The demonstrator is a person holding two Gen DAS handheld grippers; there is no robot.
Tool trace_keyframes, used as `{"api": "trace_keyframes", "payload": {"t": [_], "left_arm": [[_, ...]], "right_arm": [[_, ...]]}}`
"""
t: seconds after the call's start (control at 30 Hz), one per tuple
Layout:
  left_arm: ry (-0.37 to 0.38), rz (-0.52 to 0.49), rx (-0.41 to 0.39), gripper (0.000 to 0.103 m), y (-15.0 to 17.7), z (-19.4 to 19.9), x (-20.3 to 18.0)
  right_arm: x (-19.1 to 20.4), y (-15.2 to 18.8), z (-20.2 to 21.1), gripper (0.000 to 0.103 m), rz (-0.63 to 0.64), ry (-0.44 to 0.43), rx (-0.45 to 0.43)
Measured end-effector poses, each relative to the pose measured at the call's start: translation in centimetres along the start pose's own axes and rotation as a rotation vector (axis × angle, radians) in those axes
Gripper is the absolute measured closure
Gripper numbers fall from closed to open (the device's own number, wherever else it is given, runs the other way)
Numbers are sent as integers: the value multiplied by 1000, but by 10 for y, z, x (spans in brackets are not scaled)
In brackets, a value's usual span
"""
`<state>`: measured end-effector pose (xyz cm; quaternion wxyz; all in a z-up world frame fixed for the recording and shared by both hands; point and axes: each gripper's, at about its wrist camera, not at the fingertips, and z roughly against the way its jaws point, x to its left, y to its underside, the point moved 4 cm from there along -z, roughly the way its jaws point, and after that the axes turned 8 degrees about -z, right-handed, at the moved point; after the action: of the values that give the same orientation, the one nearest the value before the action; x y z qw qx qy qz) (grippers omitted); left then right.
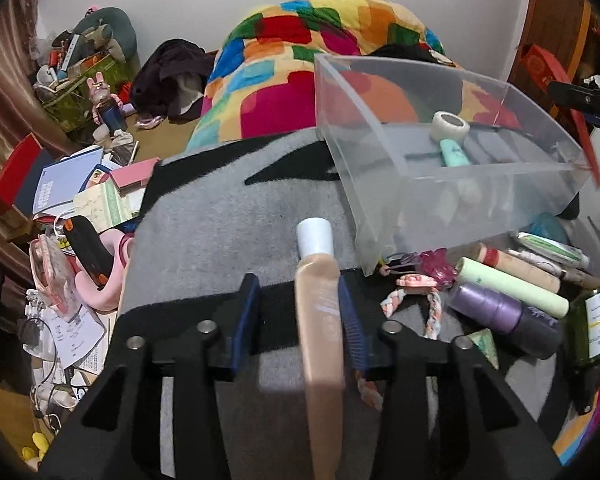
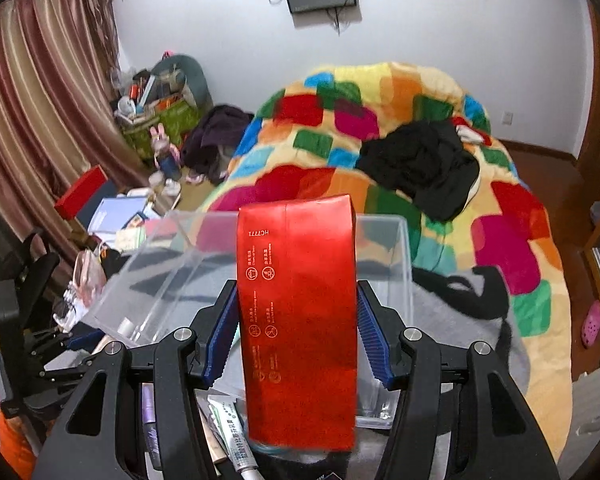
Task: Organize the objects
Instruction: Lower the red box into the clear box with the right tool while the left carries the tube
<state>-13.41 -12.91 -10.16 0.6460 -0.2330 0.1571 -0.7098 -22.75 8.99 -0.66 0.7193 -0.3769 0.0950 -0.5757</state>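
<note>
A beige tube with a white cap [image 1: 318, 300] stands between the fingers of my left gripper [image 1: 298, 292]. It leans on the right pad [image 1: 352, 328], and a gap shows at the left pad [image 1: 246, 320], so the gripper is open. It hovers over a grey and black blanket [image 1: 220, 220]. My right gripper [image 2: 296, 288] is shut on a tall red box [image 2: 298, 312], both blue pads against its sides, in front of a clear plastic bin [image 2: 172, 264]. That bin [image 1: 380, 200] holds a white tape roll [image 1: 450, 124] and a teal tube [image 1: 454, 152].
Loose cosmetics lie right of the left gripper: a purple bottle [image 1: 504, 316], a pale green tube [image 1: 512, 284], a dark green bottle [image 1: 588, 332] and a braided hair tie [image 1: 412, 284]. A colourful blanket [image 2: 440, 120] rises behind. Books and boxes [image 1: 72, 184] crowd the left.
</note>
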Motion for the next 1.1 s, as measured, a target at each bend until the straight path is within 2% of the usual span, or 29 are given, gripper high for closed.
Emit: {"api": "trace_keyframes", "payload": {"t": [0.17, 0.23, 0.3, 0.33, 0.4, 0.53, 0.73, 0.8, 0.87, 0.9, 0.93, 1.1], "left_arm": [[18, -10, 14, 61, -5, -7, 0], [21, -17, 20, 66, -7, -10, -1], [24, -17, 17, 79, -8, -10, -1], [15, -14, 15, 80, -8, -9, 0], [-8, 2, 6, 81, -8, -6, 3], [-9, 49, -28, 81, -11, 7, 13], [4, 75, -139, 82, -35, 47, 19], [13, 68, -177, 82, -45, 60, 15], [23, 53, -197, 82, -56, 67, 9], [27, 45, -202, 82, -60, 68, 6], [31, 34, -204, 82, -65, 69, 2], [63, -27, -187, 82, -85, 60, -24]], "right_arm": [[-2, 6, -13, 50, 8, 6, 47], [-2, 8, -15, 50, 7, 3, 59], [-2, 8, -16, 50, 7, -1, 65], [-2, 8, -17, 50, 8, -3, 68], [-2, 9, -18, 50, 14, -3, 73], [0, 12, -19, 50, 33, 5, 84], [1, 17, -20, 50, 53, 8, 90], [3, 19, -19, 49, 63, 14, 87], [5, 22, -17, 45, 75, 17, 87], [6, 22, -17, 39, 79, 17, 87], [6, 23, -16, 35, 82, 17, 83], [10, 25, -5, 33, 103, 18, 51]]}}
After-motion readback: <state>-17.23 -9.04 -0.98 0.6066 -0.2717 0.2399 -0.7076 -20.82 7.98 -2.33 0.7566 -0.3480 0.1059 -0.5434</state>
